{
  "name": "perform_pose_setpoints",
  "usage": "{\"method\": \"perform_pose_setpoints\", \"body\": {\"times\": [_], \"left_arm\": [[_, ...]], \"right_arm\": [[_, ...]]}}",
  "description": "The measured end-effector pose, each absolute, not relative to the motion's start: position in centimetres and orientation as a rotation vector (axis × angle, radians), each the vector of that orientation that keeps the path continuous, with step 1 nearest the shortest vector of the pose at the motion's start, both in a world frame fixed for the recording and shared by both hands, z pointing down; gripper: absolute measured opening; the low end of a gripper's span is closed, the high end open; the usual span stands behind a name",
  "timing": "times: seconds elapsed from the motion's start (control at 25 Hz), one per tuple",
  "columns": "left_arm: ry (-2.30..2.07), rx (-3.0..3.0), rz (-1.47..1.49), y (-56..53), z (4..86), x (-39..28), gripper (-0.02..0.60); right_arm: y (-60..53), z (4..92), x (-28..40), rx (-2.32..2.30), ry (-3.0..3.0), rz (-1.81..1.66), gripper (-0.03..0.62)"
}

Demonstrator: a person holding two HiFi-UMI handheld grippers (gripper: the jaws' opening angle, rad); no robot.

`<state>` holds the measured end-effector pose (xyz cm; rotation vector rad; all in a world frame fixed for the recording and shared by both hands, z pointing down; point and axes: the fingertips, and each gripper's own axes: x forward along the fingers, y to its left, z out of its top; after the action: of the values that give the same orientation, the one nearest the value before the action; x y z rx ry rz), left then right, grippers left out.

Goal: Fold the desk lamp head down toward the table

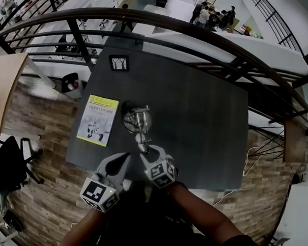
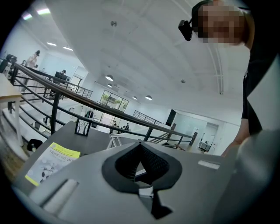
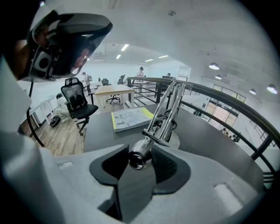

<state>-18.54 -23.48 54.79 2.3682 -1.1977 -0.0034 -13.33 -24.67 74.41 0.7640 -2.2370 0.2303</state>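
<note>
Polished chrome metal lamp (image 3: 166, 113), matt dark table (image 1: 205, 122), glossy paper booklet (image 1: 98, 120), wood-plank floor (image 1: 42, 125).

Grey right hand-held gripper (image 1: 145, 151), marker cube (image 1: 160, 172)

Open-plan office on an upper gallery. A dark table (image 1: 205, 122) stands against a curved black railing (image 1: 123, 11). Beyond the railing, a lower floor shows long white counters (image 1: 269, 51) and a group of people (image 1: 204, 15). On this level the floor (image 1: 42, 125) is wood plank. A black swivel chair (image 3: 76, 103) stands near wooden desks (image 3: 114, 91), with more people (image 3: 141, 72) standing far behind them. A yellow-edged booklet (image 1: 98, 120) lies on the table. Round lights (image 3: 214, 66) and strip lights (image 3: 125, 47) are set in a white ceiling (image 3: 197, 30).
</note>
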Motion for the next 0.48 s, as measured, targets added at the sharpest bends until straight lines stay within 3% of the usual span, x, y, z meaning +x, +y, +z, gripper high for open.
{"method": "perform_pose_setpoints", "body": {"times": [0.28, 0.48], "left_arm": [[-1.219, 2.392, -0.021, -23.4, 54.0, -18.3, 0.002], [-1.268, 2.419, -0.043, -23.3, 52.4, -17.6, 0.002]], "right_arm": [[-24.7, 72.2, -13.5, 0.762, -2.277, 0.191, 0.140], [-25.2, 66.7, -13.0, 0.812, -2.400, 0.167, 0.071]]}}
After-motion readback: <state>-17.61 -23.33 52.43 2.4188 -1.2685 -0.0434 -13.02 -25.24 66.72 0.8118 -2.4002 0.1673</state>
